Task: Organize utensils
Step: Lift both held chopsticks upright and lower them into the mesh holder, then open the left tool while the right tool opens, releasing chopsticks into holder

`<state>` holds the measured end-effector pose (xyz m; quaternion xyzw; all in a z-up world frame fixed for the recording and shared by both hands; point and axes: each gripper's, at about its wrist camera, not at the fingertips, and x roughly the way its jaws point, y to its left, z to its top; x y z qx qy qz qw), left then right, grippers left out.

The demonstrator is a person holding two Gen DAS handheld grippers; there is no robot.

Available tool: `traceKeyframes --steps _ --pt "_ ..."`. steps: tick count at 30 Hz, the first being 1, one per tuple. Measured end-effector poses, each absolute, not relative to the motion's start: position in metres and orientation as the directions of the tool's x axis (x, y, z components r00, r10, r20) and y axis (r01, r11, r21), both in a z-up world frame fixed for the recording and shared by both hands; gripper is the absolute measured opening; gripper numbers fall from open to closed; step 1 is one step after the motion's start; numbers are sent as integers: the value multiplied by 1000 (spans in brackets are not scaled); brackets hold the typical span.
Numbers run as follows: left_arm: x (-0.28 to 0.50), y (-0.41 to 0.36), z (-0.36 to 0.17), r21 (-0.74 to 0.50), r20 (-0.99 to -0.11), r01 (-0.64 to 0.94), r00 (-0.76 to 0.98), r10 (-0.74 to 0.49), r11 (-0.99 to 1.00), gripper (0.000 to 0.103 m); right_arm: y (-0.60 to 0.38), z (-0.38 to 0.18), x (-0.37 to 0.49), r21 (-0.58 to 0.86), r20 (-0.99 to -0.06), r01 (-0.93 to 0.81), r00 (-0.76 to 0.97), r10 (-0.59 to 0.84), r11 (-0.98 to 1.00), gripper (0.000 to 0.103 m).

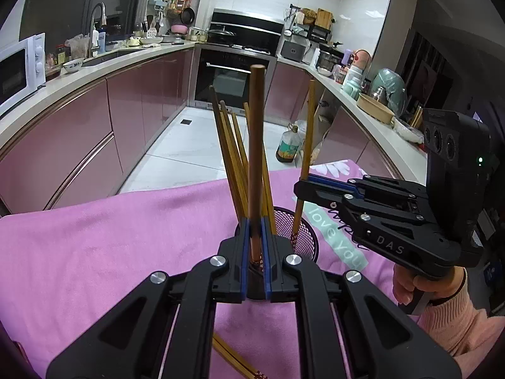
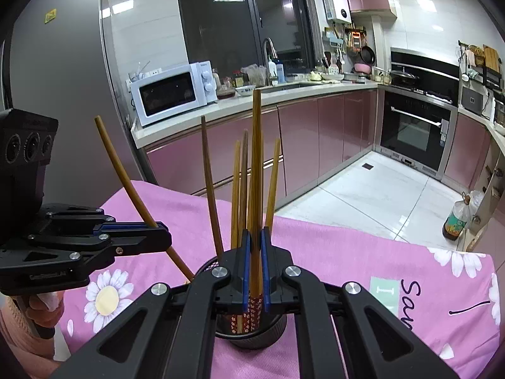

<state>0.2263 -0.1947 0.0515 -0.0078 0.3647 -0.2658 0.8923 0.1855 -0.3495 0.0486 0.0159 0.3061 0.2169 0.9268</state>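
Both the left gripper [image 1: 255,240] and right gripper [image 2: 255,252] clench one chopstick each; lower them straight into the mesh holder [image 1: 304,237] before releasing.

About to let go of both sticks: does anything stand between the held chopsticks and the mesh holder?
Nothing foreign does. The left hand-held gripper's brown chopstick and the right hand-held gripper's bamboo chopstick reach the mesh holder's mouth; only the standing chopsticks inside crowd it.

occl: holder [image 2: 252,341] base behind tongs | loose chopsticks [image 1: 233,360] cut off
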Motion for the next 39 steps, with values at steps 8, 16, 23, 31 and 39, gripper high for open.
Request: traceKeyframes --steps 8,16,23,31,39 --pt "229 -206 45 -194 -679 471 568 -464 860 8 -346 41 195 170 -583 -380 705 404 909 5" --pt "243 -214 33 -188 -705 458 553 -444 869 8 -349 34 203 175 -598 -366 698 394 914 6" --pt "246 -215 30 -178 -704 445 565 -429 878 8 -354 31 206 185 -602 -358 695 393 915 6" --pt "253 -211 27 -181 -702 428 575 -421 886 9 -355 29 208 192 -602 -353 695 394 916 6" --pt "251 -212 25 -181 -690 413 593 -415 892 13 -357 28 207 200 -594 -342 702 391 918 8"
